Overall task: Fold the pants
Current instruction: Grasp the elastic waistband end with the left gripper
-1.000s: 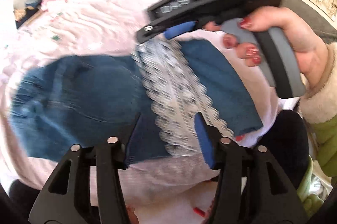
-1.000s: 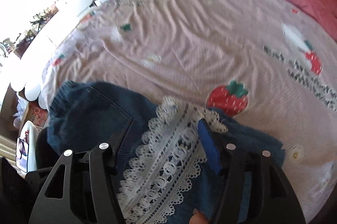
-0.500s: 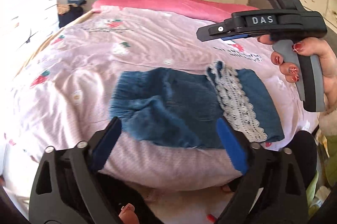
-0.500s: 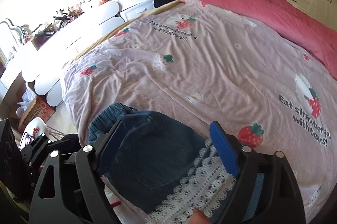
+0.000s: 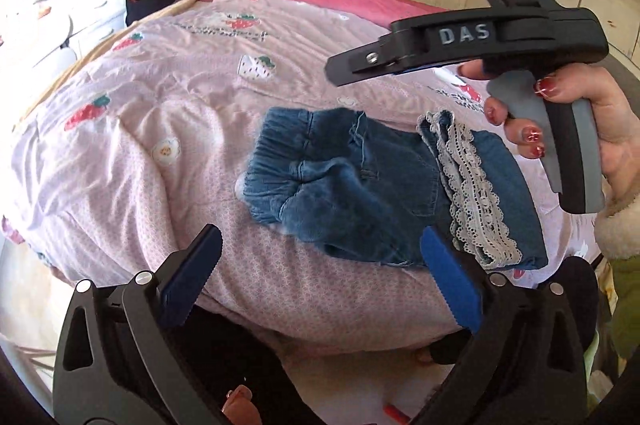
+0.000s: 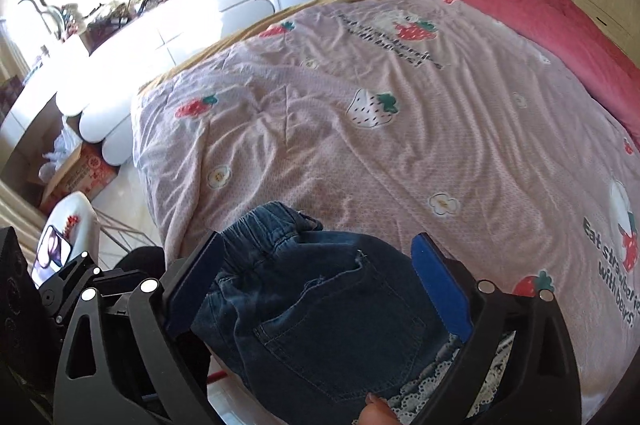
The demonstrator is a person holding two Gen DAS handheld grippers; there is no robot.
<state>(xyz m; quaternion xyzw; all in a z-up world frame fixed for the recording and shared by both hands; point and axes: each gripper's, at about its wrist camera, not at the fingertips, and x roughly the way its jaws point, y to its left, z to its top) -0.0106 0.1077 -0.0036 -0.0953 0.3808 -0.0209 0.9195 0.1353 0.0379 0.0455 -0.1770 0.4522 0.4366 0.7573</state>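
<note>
Now the denim pants (image 5: 360, 185) lie folded into a compact bundle near the front edge of the bed (image 5: 160, 129), on the pink strawberry-print quilt (image 6: 400, 129), with a band of white lace trim (image 5: 472, 193) running across the folded legs on the right side of the left wrist view. The left gripper (image 5: 320, 281) hangs above the bed edge, its blue-padded fingers (image 5: 448, 285) having just been opening and now spread wide with nothing clasped between them. The right gripper (image 6: 320, 289), seen from the left camera held in a hand (image 5: 576, 129) with red-painted nails, hovers over the waistband end; its fingers (image 6: 440, 285) have likewise just been opening and stand released, clear of the cloth.
</note>
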